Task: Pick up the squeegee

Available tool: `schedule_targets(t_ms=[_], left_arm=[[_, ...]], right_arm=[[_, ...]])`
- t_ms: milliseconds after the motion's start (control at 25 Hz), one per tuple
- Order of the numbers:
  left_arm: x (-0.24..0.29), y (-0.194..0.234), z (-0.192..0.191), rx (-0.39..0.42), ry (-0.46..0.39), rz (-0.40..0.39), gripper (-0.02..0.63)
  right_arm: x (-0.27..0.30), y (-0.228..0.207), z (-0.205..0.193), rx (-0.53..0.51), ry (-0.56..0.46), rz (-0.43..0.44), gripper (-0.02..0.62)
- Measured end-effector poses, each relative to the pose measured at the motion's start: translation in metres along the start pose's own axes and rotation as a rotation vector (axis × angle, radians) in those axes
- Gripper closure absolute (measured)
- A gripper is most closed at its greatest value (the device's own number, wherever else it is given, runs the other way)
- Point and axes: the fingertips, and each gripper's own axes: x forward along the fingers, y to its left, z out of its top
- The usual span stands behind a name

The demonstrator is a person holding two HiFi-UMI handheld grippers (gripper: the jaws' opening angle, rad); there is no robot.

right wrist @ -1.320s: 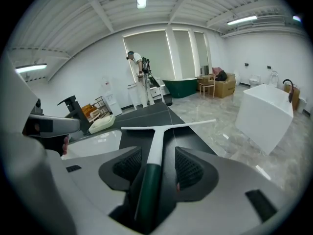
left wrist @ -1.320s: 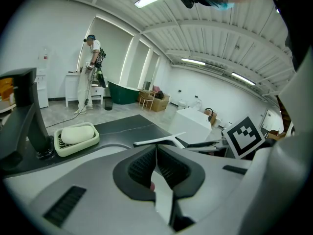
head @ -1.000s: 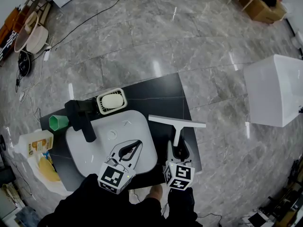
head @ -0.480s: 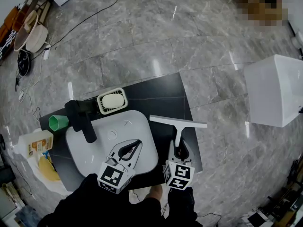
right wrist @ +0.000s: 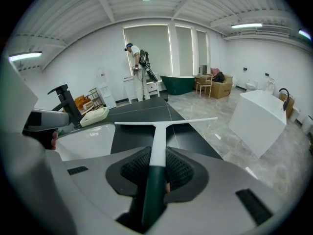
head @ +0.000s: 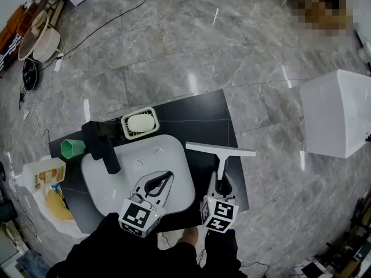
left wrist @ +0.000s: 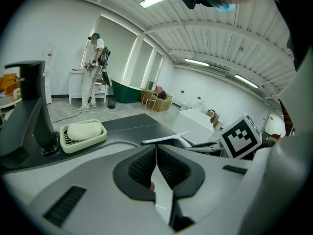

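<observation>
1. In the head view the squeegee point(head: 222, 161) lies on the dark bench point(head: 197, 112), at 3 o'clock of the white basin point(head: 168, 149). Its white blade is at the 12 o'clock end and reaches to the bench's right edge.
2. The right tongs point(head: 222, 183) cover the 6 o'clock end of the handle, so the head view hides the grip.
3. In the right gripper view the right tongs point(right wrist: 157, 160) are closing on the squeegee point(right wrist: 156, 146). The handle runs between the ribbed pads, which lie against its sides. It turns from white to dark green there, and the green end drops out of sight between the tong bodies.
4. The left tongs point(head: 165, 178) hang over the basin's 5 o'clock part. In the left gripper view the left tongs point(left wrist: 156, 153) are pressed together with nothing between them. A small pinkish spot behind the pads is too small to identify.
5. A black faucet point(head: 98, 146) stands at the basin's 9 o'clock, with a green cup point(head: 72, 149) just beside it at 9 o'clock. A soap dish point(head: 139, 123) sits at the basin's 11 o'clock.
6. A bottle point(head: 43, 175) sits off the bench's left end; its label is too small to read.
7. A white block point(head: 336, 112) on the floor at 3 o'clock is cut off by the frame edge.
8. Dark sleeves point(head: 145, 253) hide the hands.
</observation>
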Motion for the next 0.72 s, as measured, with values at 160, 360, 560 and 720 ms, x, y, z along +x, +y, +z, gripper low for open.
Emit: schedule_targets(t_ms=[160, 360, 560, 720], left_arm=[[-0.001, 0.0, -0.001, 0.0, -0.003, 0.001, 0.578], [-0.005, 0.001, 0.0, 0.001, -0.011, 0.006, 0.578], [-0.009, -0.002, 0.003, 0.007, -0.015, 0.005, 0.577], [-0.014, -0.007, 0.01, 0.013, -0.032, 0.003, 0.578]], right_arm=[[0.0, -0.001, -0.001, 0.008, -0.004, -0.004, 0.488], [-0.001, -0.002, 0.0, 0.006, -0.014, -0.011, 0.489], [-0.006, -0.005, 0.005, 0.014, -0.026, -0.011, 0.489], [-0.015, -0.007, 0.013, 0.019, -0.046, -0.013, 0.489]])
